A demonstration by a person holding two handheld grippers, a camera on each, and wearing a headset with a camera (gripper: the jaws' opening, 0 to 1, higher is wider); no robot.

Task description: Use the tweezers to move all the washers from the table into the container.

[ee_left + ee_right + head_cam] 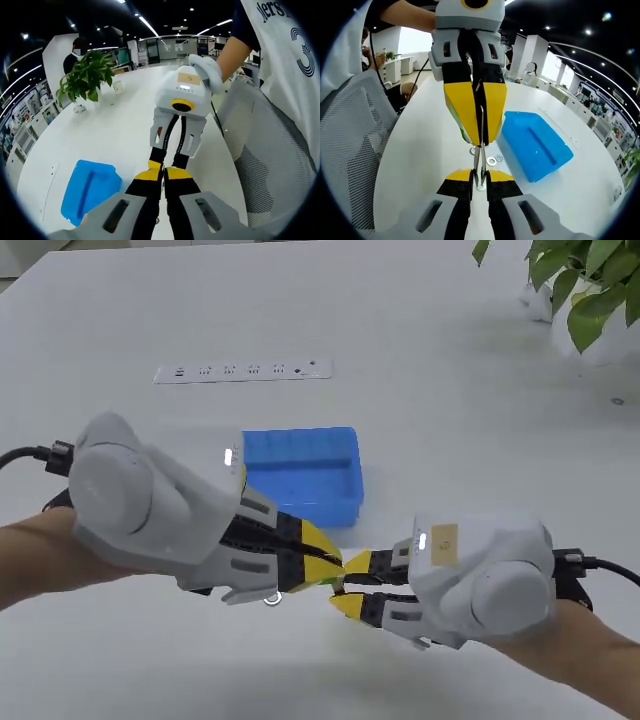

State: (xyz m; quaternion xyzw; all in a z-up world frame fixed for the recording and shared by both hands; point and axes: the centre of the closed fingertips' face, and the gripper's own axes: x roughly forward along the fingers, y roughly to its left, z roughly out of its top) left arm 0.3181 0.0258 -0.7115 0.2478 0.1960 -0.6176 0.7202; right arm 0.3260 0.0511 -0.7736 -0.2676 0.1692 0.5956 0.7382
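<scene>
My left gripper (330, 562) comes in from the left and is shut on thin metal tweezers (479, 155). In the right gripper view it (481, 140) hangs from the top, and the tweezers run down between my right gripper's (479, 176) yellow jaws, which close on their lower part. Both grippers meet tip to tip in front of the blue container (300, 443). Several washers (491, 161) lie on the white table beside the container (540, 145), and one washer (481, 187) sits at the tweezers' tip. Another washer (272, 599) shows under the left gripper.
A white power strip (243, 371) lies behind the container. A potted plant (590, 285) stands at the far right corner. A mesh chair (260, 165) is at the table's near edge. Cables trail from both grippers.
</scene>
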